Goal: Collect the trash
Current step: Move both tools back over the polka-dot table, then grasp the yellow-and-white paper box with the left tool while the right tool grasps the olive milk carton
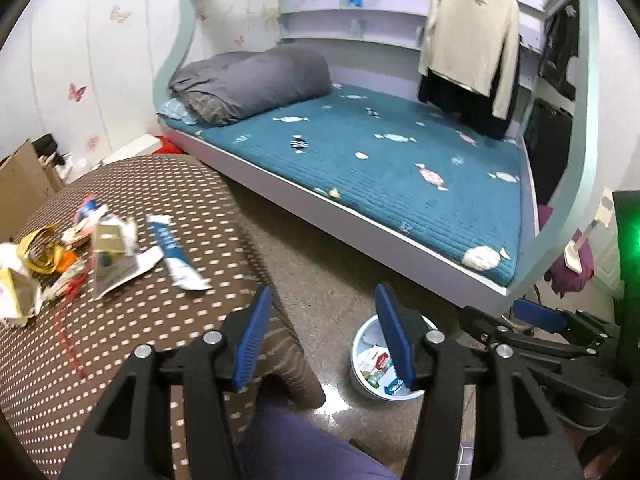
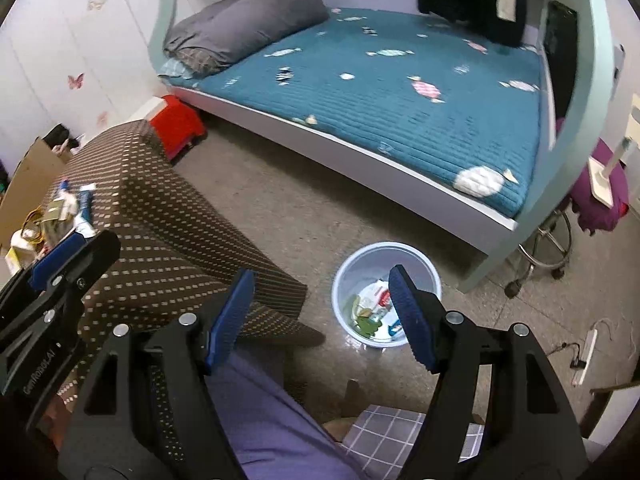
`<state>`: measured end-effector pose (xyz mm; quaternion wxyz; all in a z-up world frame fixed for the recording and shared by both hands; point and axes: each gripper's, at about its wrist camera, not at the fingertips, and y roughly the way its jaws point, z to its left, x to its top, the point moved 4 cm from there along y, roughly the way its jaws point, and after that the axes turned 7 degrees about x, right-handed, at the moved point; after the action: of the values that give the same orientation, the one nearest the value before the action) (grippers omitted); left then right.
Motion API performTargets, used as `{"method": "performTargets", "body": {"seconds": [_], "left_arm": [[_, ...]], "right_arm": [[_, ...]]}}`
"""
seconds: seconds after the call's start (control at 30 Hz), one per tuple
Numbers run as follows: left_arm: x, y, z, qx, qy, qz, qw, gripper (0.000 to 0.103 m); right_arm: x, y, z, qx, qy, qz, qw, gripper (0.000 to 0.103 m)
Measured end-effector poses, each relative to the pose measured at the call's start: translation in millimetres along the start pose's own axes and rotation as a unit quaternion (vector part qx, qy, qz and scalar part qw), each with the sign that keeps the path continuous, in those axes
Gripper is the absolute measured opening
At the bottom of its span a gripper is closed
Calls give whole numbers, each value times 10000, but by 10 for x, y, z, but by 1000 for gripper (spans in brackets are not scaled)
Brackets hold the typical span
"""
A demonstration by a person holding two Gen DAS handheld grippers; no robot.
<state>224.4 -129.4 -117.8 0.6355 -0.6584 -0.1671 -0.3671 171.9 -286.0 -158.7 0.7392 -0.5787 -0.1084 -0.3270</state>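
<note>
Both your grippers are empty: left gripper (image 1: 324, 336) and right gripper (image 2: 324, 316) have fingers spread, nothing between them. The bin (image 2: 386, 294) sits just past your right fingertips with scraps inside. You look between drops. Remaining trash (image 1: 100, 252) lies left of your left fingers on the dotted table (image 1: 160, 320); swing there next.

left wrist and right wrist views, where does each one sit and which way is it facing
Left wrist: rides the left hand-held gripper, facing down and forward over the dotted table with trash toward the bed; open blue fingers, a purple-clad leg and the right hand-held gripper at right show.
Right wrist: rides the right hand-held gripper, facing down at the bucket on the floor; the left gripper shows at left.
Shared: bed, table, bucket.
</note>
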Motion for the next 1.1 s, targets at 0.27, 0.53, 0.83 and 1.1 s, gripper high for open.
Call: {"method": "performTargets", "body": {"seconds": [0.27, 0.53, 0.83, 1.1], "left_arm": [[-53, -157, 488, 376, -375, -104, 9985, 55], [-173, -307, 1160, 904, -920, -130, 9916, 62], [-349, -483, 1937, 1488, -1579, -92, 9761, 65], [-510, -584, 2379, 1838, -1948, -18, 9635, 69]], "right_arm": [[69, 74, 503, 329, -402, 112, 9986, 69], [61, 197, 1258, 738, -1105, 247, 9908, 70], [-36, 293, 2012, 1092, -1805, 355, 9768, 70], [-69, 392, 2497, 1346, -2138, 459, 9665, 71]]}}
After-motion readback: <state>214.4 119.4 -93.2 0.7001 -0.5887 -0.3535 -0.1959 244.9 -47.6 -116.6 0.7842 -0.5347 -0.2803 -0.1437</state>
